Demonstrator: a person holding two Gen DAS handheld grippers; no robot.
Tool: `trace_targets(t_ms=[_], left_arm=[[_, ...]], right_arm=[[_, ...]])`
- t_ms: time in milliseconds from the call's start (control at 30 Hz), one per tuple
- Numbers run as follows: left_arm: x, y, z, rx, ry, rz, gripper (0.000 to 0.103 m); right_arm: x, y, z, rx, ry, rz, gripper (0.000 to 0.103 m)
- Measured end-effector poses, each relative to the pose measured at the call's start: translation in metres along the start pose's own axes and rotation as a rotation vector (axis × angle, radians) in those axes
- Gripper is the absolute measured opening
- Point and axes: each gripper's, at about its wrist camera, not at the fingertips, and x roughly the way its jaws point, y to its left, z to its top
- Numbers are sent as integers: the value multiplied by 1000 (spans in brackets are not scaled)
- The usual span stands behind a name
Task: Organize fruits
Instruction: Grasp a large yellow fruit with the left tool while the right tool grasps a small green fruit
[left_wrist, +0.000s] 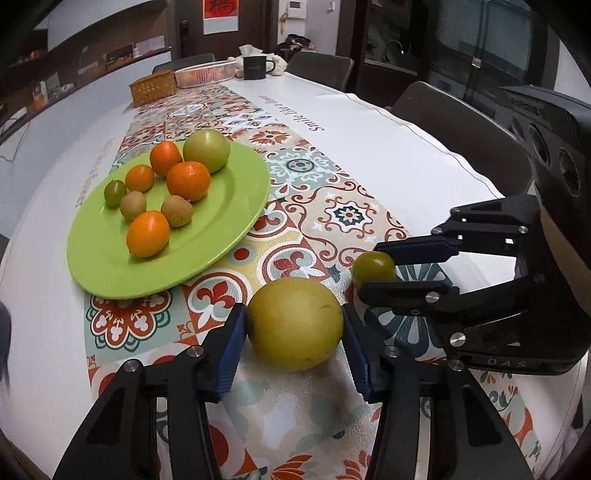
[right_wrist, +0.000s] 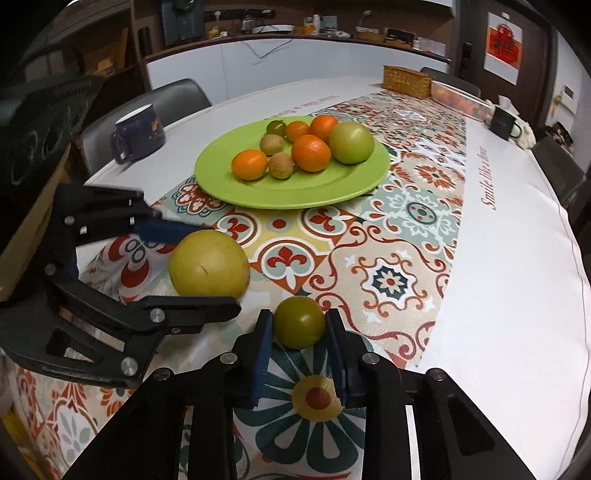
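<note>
On the left, eight fruits are already gathered on the green plate (left_wrist: 236, 206), which is set on the patterned cloth (left_wrist: 332, 206). Nearer, the yellow fruit (left_wrist: 294, 323) is seen on the cloth between the blue pads of the left gripper (left_wrist: 294, 328); the pads are pressed to its sides or very nearly so, though firm contact cannot be confirmed. Just to its right, the small green fruit (right_wrist: 299, 322) is bracketed by the right gripper (right_wrist: 298, 334), whose pads appear closed against it.

Both fruits are judged still to be carried to the plate. The round, smooth yellow fruit could be squeezed out of a shallow grip and rolled off across the cloth. As the grippers are close together, they could be knocked against each other on lifting. Fruits already on the plate could be nudged off by a careless placement.
</note>
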Motion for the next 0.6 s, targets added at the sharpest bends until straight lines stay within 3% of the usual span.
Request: trace_targets(t_ms=[233, 600], left_arm=[[-9, -1, -5, -27, 4, 48, 50], [-57, 6, -17, -112, -55, 110, 50]], right_arm=[[-11, -1, -3, 54, -27, -17, 30], [-41, 18, 2, 103, -93, -9, 30]])
